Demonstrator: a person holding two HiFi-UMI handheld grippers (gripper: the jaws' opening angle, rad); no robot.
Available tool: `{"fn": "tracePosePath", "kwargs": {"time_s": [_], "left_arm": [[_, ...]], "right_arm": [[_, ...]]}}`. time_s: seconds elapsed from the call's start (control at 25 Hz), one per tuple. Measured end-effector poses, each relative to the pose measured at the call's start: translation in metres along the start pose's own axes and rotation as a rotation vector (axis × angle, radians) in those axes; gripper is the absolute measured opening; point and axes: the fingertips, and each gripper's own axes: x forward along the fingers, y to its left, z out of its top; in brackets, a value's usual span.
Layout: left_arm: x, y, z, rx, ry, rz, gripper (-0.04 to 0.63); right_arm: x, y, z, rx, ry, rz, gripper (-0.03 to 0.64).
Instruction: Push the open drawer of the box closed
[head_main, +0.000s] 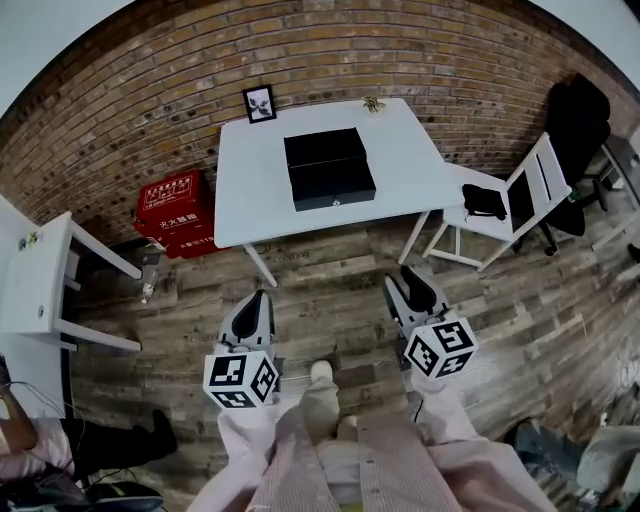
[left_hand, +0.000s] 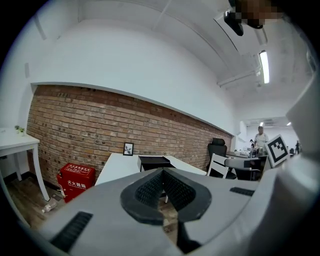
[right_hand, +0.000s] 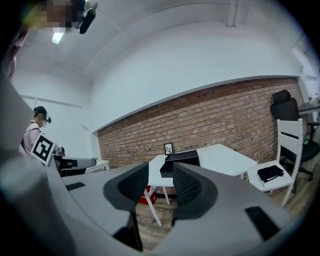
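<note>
**Two grippers low over the floor, one open drawer waiting on the table**

One brick wall (head_main: 420, 60) runs across the back, with a plank floor (head_main: 330, 290) below it. One white table (head_main: 250, 180) stands against the wall, and a second, smaller white table (head_main: 35, 280) sits off to the left. There are two chairs to the right: a white one (head_main: 530, 190) with one black bag (head_main: 484, 200) on its seat, and a black office chair (head_main: 575, 115) behind it. One red box (head_main: 178, 212) stands on the floor by the table's left end.

The one black box (head_main: 322, 150) lies near the middle of the table, its single drawer (head_main: 333, 185) pulled out toward the near edge.

Both grippers hang above the floor, well apart from the table. The left gripper (head_main: 258, 300) has its fingers clenched tip to tip on nothing. The right gripper (head_main: 403, 282) has its fingers released, with an empty gap between them. Each carries one marker cube (head_main: 240, 378).

One picture frame (head_main: 260, 103) and one small plant (head_main: 374, 103) stand at the table's far edge.
</note>
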Motion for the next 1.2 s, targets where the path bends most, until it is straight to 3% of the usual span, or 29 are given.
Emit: {"fn": "tracePosePath", "kwargs": {"time_s": [0.64, 1.2], "left_arm": [[0.083, 0.07, 0.007, -0.024, 0.044, -0.051, -0.005], [0.129, 0.089, -0.013, -0.065, 0.115, -0.074, -0.004]], "right_arm": [[0.094, -0.016, 0.002, 0.046, 0.002, -0.091, 0.133], [0.145, -0.037, -0.014, 0.071, 0.048, -0.117, 0.133]]}}
